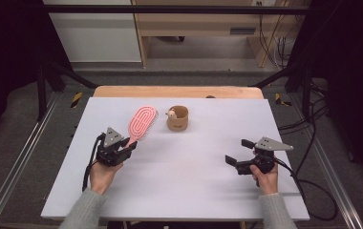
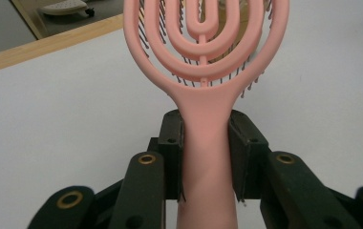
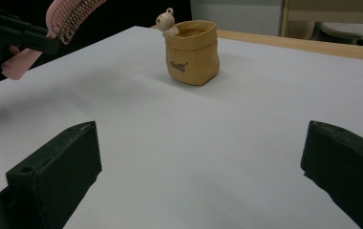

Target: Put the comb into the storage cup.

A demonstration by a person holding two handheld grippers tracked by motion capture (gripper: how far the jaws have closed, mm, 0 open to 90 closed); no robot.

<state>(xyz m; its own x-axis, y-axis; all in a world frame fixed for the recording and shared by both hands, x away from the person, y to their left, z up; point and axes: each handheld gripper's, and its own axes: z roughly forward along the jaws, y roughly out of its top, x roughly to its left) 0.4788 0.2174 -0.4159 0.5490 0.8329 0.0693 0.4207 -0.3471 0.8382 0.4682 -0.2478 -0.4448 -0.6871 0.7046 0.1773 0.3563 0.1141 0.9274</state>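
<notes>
Left tool (image 1: 131,144) pressed on the handle of the pink hairbrush (image 1: 142,122), one black jaw on each side of the handle, both touching it, as seen in the left gripper view (image 2: 204,148); brush held at the left part of the white tabletop (image 1: 184,191), its oval head pointing to the far side and a little to the right; head made of curved pink loops with thin dark bristles under them; seen from the right gripper view (image 3: 69,14), brush lifted off the tabletop, bristles facing down, handle end sticking out behind the jaws near the person's fingers; left hand (image 1: 102,175) around the body of the tool, grey sleeve coming in from the near edge.

Just to the right of the brush head, a small tan pouch (image 1: 177,119) standing upright on the far middle of the tabletop, close to the brush but not touching it; mouth open upward; a little pale figure (image 3: 166,20) peeking over its left rim; small dark print on its side, too small to read.

Right tool (image 1: 240,151) at the near right part of the tabletop, well apart from the pouch and the brush; jaws spread wide, gripping nothing, bare white surface between them in the right gripper view; right hand (image 1: 265,179) holding it from the near side; black cable (image 1: 313,191) trailing off to the right over the tabletop edge.
</notes>
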